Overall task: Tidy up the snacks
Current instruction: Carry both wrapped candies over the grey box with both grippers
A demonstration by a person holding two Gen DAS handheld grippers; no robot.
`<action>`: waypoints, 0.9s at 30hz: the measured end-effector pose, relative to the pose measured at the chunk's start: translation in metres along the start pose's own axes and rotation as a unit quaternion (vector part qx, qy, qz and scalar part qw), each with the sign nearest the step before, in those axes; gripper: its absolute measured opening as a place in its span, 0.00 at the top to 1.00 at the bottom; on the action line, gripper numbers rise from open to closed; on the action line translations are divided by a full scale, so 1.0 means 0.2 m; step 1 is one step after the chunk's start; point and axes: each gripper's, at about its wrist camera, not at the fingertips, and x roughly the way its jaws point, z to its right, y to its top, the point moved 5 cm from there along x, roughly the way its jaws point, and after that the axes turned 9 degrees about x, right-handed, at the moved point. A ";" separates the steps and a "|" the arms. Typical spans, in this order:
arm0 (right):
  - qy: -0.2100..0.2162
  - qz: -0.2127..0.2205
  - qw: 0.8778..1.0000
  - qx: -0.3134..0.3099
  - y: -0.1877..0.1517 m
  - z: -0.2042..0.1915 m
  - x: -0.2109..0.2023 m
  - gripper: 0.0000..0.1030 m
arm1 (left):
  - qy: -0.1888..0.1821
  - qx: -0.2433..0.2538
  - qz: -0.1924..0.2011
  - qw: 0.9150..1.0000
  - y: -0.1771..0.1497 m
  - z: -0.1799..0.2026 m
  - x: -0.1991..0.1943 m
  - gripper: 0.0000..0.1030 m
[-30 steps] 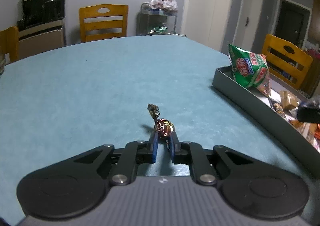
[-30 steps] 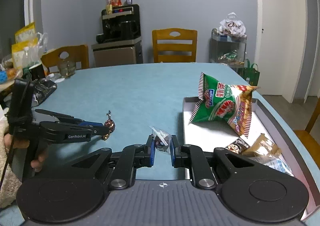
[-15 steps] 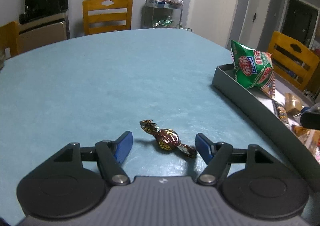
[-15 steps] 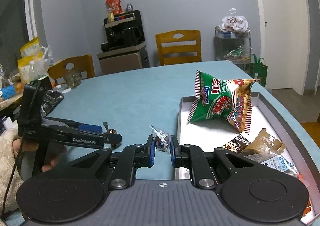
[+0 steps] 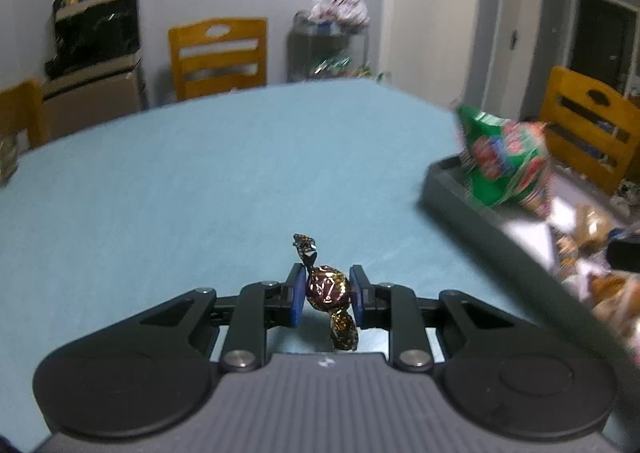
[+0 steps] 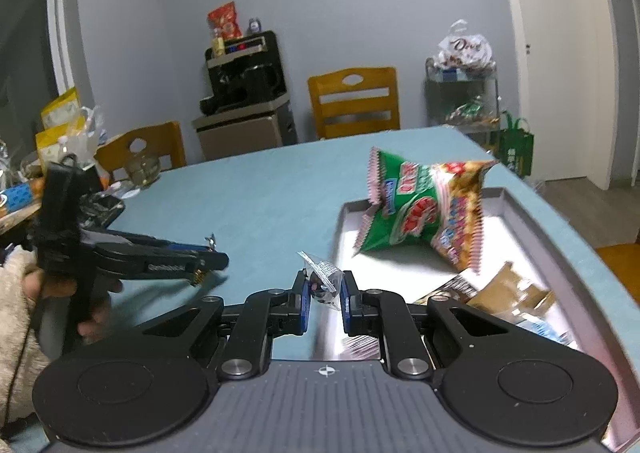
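A round chocolate candy [image 5: 326, 288] in dark brown and gold foil sits between the blue pads of my left gripper [image 5: 327, 273]. The jaws are closing and the pads press its sides, just above the teal table [image 5: 200, 181]. From the right wrist view the left gripper [image 6: 208, 253] is side-on, held by a hand in a fleecy sleeve [image 6: 16, 285]. My right gripper [image 6: 325, 279] is shut on a small clear-wrapped sweet [image 6: 325, 273] at the left edge of the grey tray [image 6: 524, 209]. A green snack bag [image 6: 416, 209] leans in the tray.
Several small packets [image 6: 504, 289] lie in the tray's near part. Wooden chairs [image 6: 354, 101] stand around the table. Bags and a glass jar [image 6: 142, 169] crowd the far left. A black machine on a cabinet [image 6: 244, 77] and a wire rack [image 6: 464, 93] stand by the wall.
The left gripper opened, leaving the candy lying crosswise on the table, then closed on its round middle and lifted it. The right gripper moved toward the tray with its sweet.
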 end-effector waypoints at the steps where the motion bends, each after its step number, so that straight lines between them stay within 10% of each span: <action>1: -0.004 0.004 1.000 0.000 0.01 0.02 0.00 0.83 | -0.006 0.006 0.008 1.000 0.03 0.02 -0.02 0.80; 10: -0.049 0.009 0.999 -0.006 0.08 0.14 0.07 0.83 | -0.102 0.050 0.033 0.993 0.30 0.42 0.02 0.80; 27: -0.073 -0.041 0.994 0.065 0.12 0.35 0.29 0.81 | -0.121 0.051 -0.013 0.991 0.31 0.62 0.29 0.80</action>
